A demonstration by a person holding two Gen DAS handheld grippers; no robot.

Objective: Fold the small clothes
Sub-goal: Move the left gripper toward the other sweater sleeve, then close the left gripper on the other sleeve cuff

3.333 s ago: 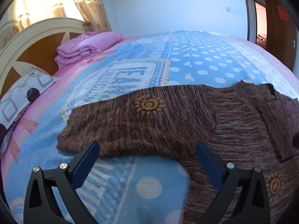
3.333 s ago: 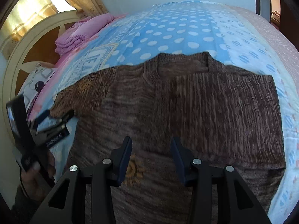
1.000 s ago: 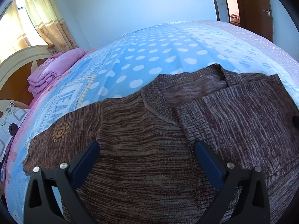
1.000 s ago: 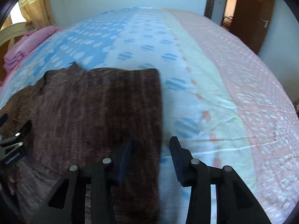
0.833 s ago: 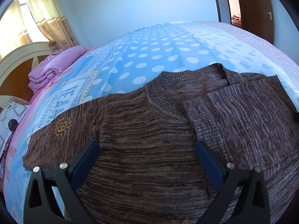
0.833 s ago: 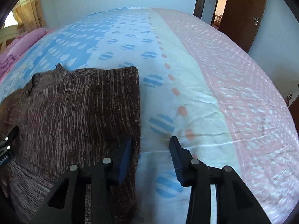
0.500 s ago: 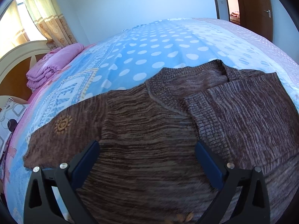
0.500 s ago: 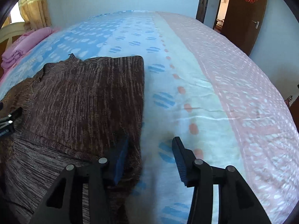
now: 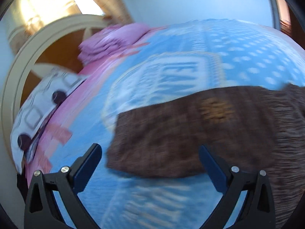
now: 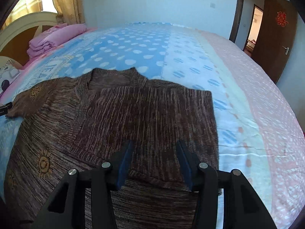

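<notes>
- Brown marled knit: the sweater point(image 10: 122, 126) lies flat on the bedspread point(image 10: 190, 61), neckline toward the far side, one side folded in over the body so its edge runs straight down the right.
- The sweater's near hem is cut off by the bottom of the right wrist view and partly hidden behind the gripper's black frame.
- The right gripper point(image 10: 154, 160) hangs over the folded panel with its blue pads a moderate gap apart, nothing between them; whether the tips touch the knit cannot be told.
- The left wrist view is smeared with motion blur. The unfolded sleeve point(image 9: 171, 137) reads as a brown slab with a blurred orange motif, and its knit texture is lost.
- The left gripper point(image 9: 150, 162) stands spread wide, empty, the sleeve's cuff end lying beyond and between the pads; contact cannot be judged.
- In the right wrist view only a sliver of the left gripper shows at the left edge, beside the sleeve end.
- A folded pink blanket point(image 10: 51, 38) sits by the headboard point(image 10: 21, 26); a patterned pillow point(image 9: 45, 99) is blurred and half cut off.
</notes>
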